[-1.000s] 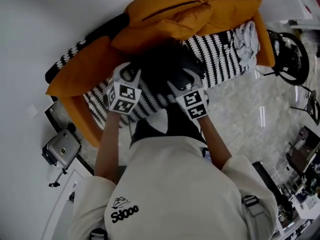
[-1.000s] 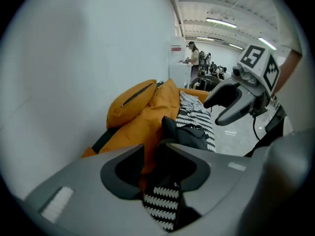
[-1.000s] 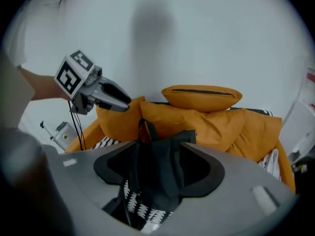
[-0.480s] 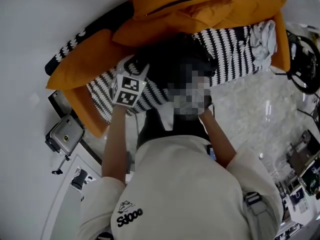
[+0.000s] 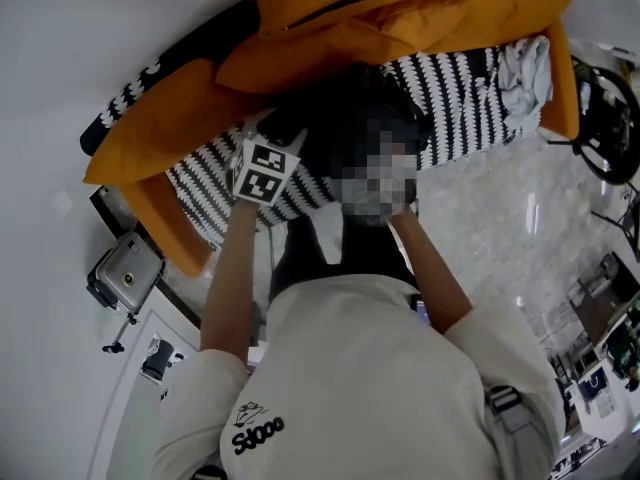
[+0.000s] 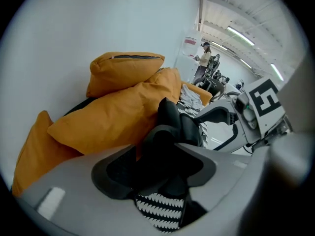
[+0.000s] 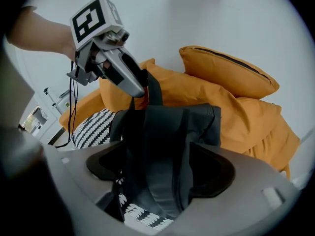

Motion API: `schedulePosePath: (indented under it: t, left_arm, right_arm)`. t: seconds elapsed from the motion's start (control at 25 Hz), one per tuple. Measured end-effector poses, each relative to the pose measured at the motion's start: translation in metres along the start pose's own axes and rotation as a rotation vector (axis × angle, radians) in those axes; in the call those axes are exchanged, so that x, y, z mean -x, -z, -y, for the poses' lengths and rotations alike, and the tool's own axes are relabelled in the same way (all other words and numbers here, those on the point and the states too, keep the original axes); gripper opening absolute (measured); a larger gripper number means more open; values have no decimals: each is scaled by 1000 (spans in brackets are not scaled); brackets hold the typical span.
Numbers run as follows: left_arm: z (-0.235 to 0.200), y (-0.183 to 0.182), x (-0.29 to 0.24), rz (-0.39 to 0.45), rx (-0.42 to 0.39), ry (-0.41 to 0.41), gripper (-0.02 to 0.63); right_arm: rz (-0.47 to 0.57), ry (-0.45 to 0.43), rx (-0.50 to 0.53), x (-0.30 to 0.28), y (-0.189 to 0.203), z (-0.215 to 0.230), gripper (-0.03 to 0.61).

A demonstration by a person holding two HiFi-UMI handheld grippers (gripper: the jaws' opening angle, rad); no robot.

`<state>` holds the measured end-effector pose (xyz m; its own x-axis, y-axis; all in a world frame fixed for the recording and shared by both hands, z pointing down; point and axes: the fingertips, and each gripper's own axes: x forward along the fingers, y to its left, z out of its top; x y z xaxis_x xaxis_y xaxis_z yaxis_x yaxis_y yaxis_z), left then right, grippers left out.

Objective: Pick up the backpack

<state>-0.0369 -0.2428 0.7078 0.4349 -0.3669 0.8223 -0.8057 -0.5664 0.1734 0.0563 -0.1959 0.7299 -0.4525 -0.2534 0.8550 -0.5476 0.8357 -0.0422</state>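
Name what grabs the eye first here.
Orange cushions piled across the head view's top stand out first, above a black-and-white striped cover. On it sits the black backpack, parts of it between the jaws of the left hand-held gripper and right hand-held gripper, which have just been opening.

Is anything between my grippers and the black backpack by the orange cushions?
Nothing visible: the backpack already sits between the jaws of the left gripper and right gripper, which have just been opening.
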Motion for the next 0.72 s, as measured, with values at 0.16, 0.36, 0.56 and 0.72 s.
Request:
schedulePosePath:
  t: [0.16,0.36,0.56,0.72]
  left_arm:
    - [5,2,-5,-30,-11,-16,218]
    - [15,3,-5,-35,-38,-58,130]
    - [35,9,-1,-28,-39,-47,37]
    - [49,14,5,-12,-7,-33,15]
  right_arm:
    - [9,19,-36,-7,1,6,387]
    - [24,39,-63,-9,-1,19,350]
    - [26,30,-41,-10,3,20,323]
    - [15,53,6,-1,4,12,238]
